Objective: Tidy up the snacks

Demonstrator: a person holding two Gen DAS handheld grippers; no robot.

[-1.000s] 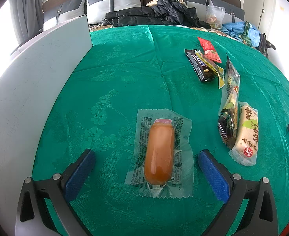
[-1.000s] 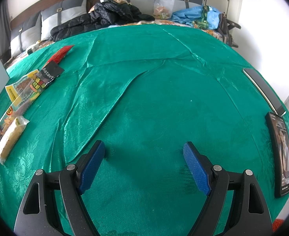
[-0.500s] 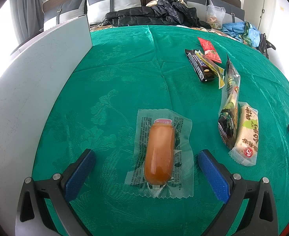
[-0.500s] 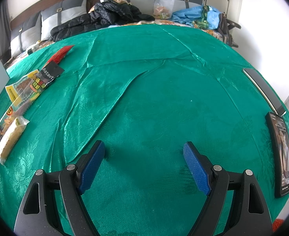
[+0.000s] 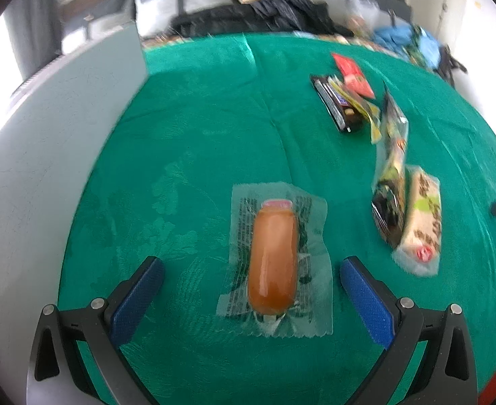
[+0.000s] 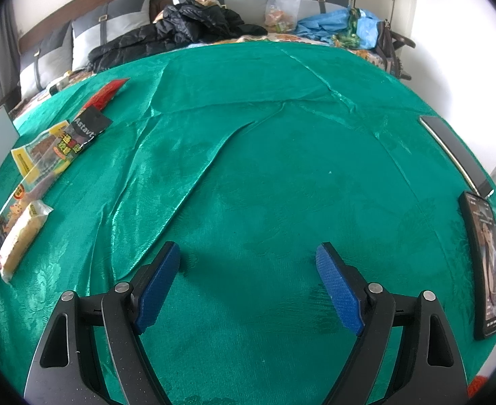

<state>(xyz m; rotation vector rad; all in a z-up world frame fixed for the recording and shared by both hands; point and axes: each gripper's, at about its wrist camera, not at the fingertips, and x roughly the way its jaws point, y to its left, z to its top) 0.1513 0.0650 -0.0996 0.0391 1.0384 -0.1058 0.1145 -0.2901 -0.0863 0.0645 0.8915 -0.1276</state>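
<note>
Snacks: 1 sausage pack [image 5: 275, 263] btwn released left hand-held gripper [image 5: 251, 278]; right [image 6: 248, 278] released.

Green patterned tablecloth [image 6: 281, 168], grey cushioned headboard [image 6: 119, 17] behind, white wall [image 6: 450, 33], daylight at left

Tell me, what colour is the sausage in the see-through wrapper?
Orange-brown. The sausage shows best in the left wrist view, lying between the open left gripper fingers.

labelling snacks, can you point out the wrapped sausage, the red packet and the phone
wrapped sausage [image 5: 272, 256]: left wrist view, middle of the orange sausage.
red packet [image 5: 353, 75]: left wrist view, centre of the wrapper.
phone [image 6: 488, 263]: right wrist view, middle of the screen.
</note>
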